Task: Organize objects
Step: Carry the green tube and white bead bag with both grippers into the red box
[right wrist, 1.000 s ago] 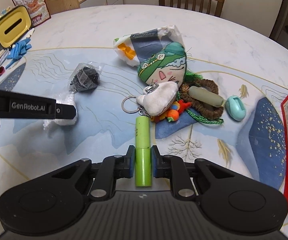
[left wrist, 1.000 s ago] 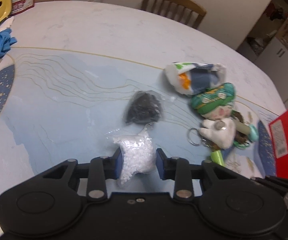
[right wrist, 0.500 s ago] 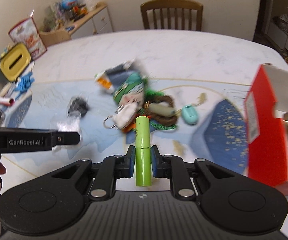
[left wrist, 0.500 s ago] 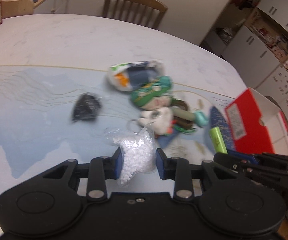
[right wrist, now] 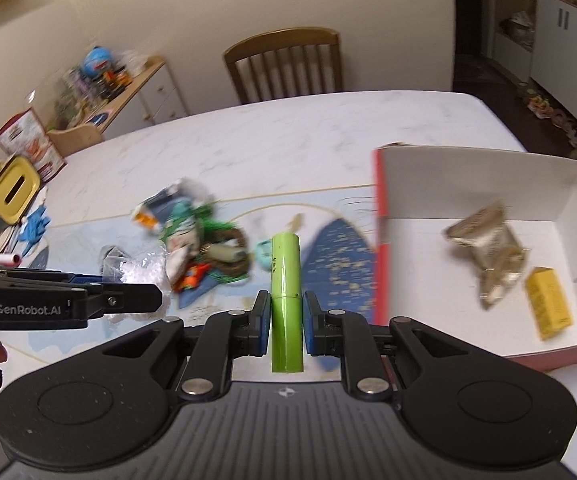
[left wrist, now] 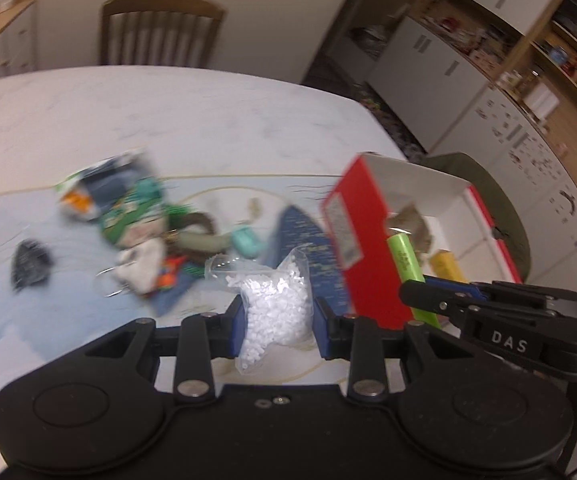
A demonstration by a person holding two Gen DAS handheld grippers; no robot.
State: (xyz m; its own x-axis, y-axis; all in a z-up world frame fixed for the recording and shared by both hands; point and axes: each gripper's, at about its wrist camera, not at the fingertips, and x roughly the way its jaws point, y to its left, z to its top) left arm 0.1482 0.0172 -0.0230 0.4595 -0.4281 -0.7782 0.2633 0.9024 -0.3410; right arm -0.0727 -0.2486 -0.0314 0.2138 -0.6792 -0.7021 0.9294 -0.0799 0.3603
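Carrying both loads toward box (right wrist: 484, 240) | left gripper (left wrist: 276, 320) clamped on bead bag (left wrist: 276, 304), right gripper (right wrist: 284, 320) clamped on tube (right wrist: 285, 300), both left of box | risk: slack bag slips out, or tube hits box wall | versus 1.0 s ago: both lifted off table, box now close.

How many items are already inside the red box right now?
2 visible in the red box: a crinkled clear packet toward its middle and a yellow carton nearer the front right. The near wall may hide others.
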